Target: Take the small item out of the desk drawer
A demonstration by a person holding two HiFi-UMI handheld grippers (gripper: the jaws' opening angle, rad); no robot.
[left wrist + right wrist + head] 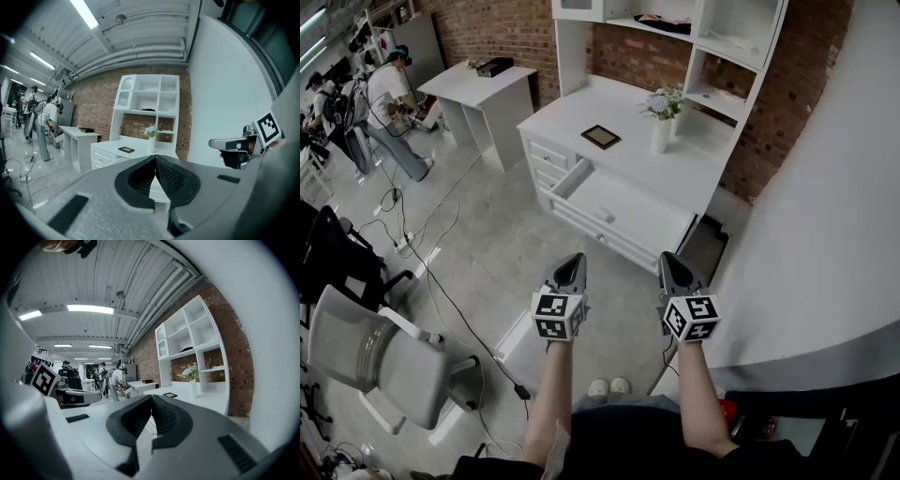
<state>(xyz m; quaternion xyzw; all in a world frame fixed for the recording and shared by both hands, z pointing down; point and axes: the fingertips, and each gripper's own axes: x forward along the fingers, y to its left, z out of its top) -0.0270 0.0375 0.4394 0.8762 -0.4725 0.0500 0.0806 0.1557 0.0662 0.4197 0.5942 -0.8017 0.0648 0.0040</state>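
- The wide top drawer point(630, 201) of the white wooden desk with an open-shelf hutch point(623, 112) stands pulled out, so the opening step looks done.
- The small item is not out yet. From the head view the drawer's white floor looks nearly bare; a tiny speck near its front edge may be the item or only a handle, too small to tell.
- Both grippers hang over the grey floor, well apart from the desk. What is left is the approach, the reach into the drawer, the grasp and the lift out.
- The left grey gripper with the marker cube point(576, 256): its ribbed black jaws are pressed together tip to tip in the left gripper view, with nothing between them and nothing touched.
- The right grey gripper with the marker cube point(667, 256): its jaws are likewise closed on each other in the right gripper view, empty, in free air.
- Both must open before a grasp.
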